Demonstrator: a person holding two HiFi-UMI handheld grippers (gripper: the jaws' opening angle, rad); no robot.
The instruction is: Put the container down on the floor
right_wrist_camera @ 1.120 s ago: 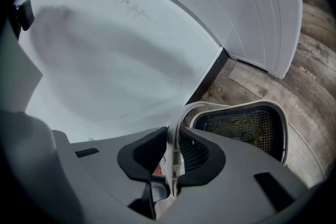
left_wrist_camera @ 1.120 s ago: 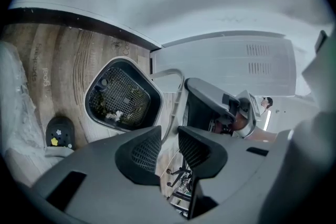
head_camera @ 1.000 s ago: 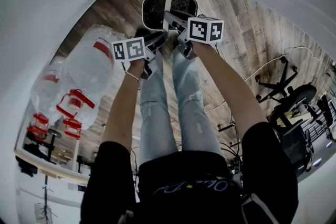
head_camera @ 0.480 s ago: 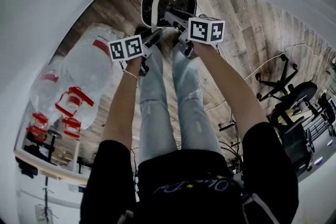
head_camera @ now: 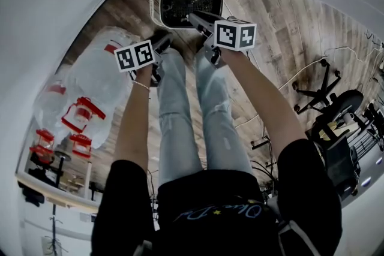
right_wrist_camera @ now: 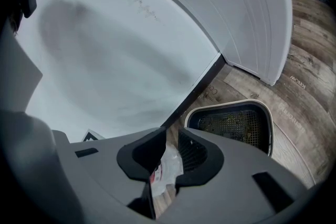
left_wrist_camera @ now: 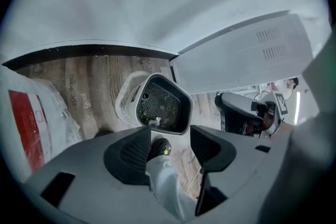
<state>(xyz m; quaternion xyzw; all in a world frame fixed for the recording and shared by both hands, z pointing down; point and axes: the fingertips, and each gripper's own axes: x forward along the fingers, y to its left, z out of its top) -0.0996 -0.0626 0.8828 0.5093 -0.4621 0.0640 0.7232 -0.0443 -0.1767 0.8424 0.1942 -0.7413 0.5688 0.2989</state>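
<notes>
Since the right gripper [head_camera: 197,18] covers its near rim, the container [head_camera: 185,6] only partly shows, down on the wood floor [head_camera: 282,51] at 12 o'clock by a white wall [head_camera: 60,9]. Left gripper [left_wrist_camera: 169,136] has just been opening: jaws wide, gripping nothing. Right jaws nearly together, white-red scrap [right_wrist_camera: 167,162] in the slit, can't tell if pinched.

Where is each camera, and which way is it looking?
Head view: on the person's head, looking down at the white mesh-bottomed plastic container on the wooden floor; arms, legs, left gripper, right gripper show.
Left gripper view: on that gripper, facing the container past its fingers, just opened, gripping nothing; black shoe shows.
Right gripper view: on that gripper, facing the white wall and container.
Shared: all see the container.
</notes>
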